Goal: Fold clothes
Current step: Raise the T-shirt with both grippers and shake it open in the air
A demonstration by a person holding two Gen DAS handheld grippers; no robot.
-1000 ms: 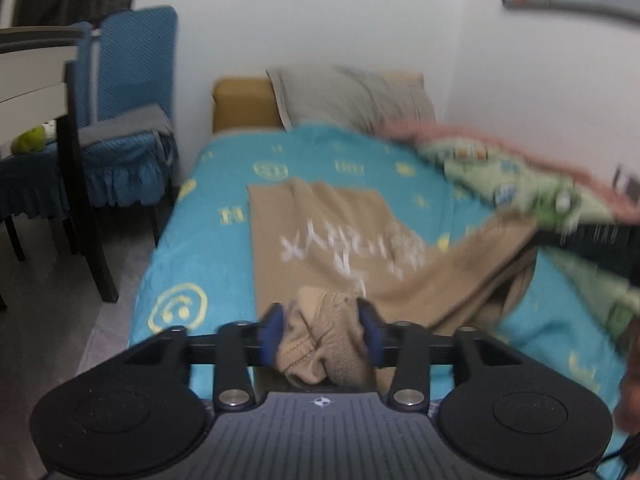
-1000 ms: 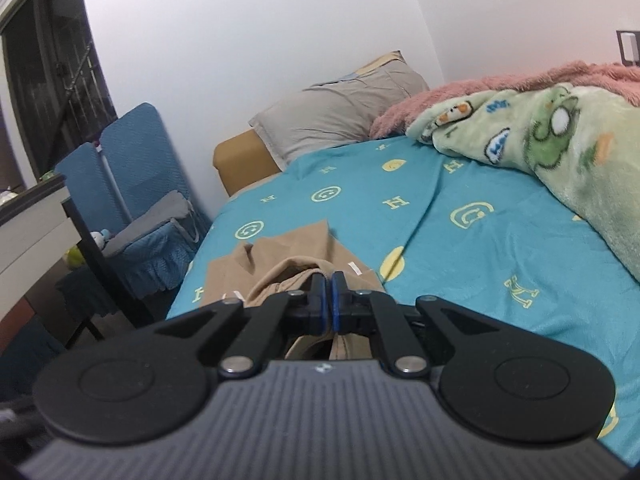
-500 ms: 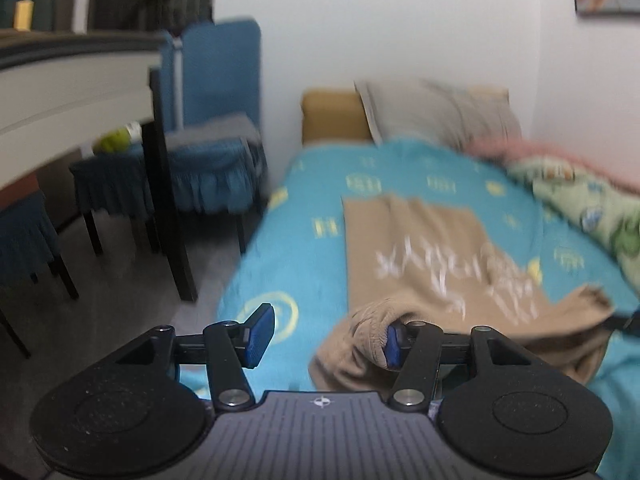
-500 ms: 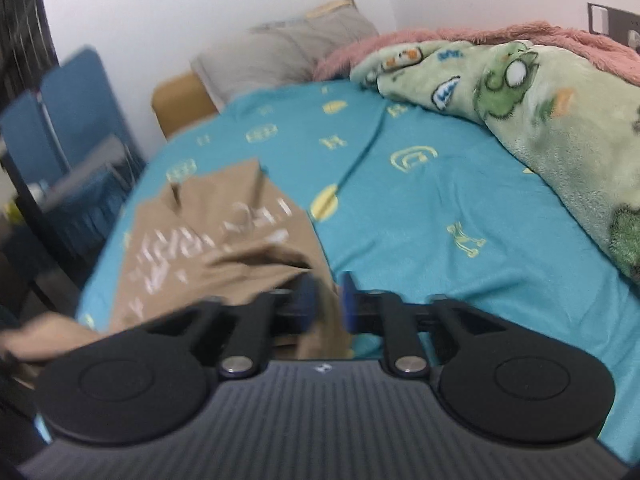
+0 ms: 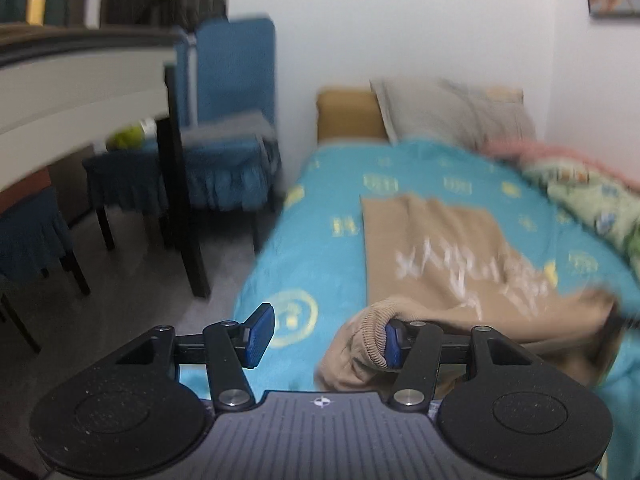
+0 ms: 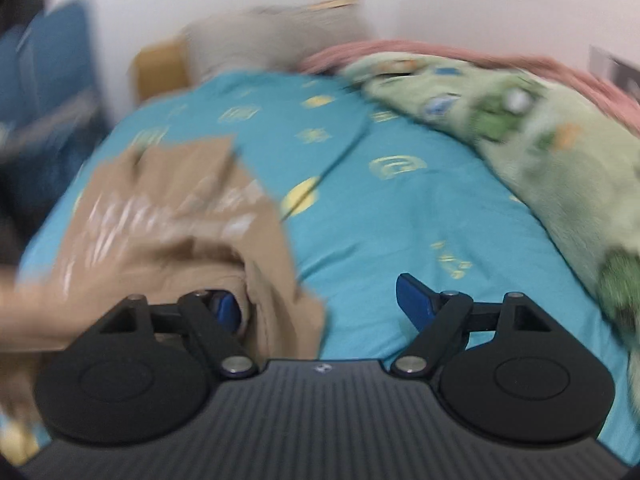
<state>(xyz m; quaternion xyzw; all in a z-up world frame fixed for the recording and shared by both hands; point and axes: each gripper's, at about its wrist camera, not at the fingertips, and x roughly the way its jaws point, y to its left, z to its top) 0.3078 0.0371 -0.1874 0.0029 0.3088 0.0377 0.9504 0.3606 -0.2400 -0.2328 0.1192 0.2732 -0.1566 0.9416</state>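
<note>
Tan knit sweatshirt with white lettering (image 5: 452,264) lies on the turquoise patterned bed sheet (image 6: 400,208), near the bed's left edge. Left tongs (image 5: 326,340) and right tongs (image 6: 320,304) both spread wide, ribbed hem merely draped against one pad of each. Soft, light, floppy; likely best pinched at the ribbed hem corners.

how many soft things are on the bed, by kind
tan garment: 1
grey pillow: 1
blankets: 2, green cartoon blanket and pink blanket
total: 4
</note>
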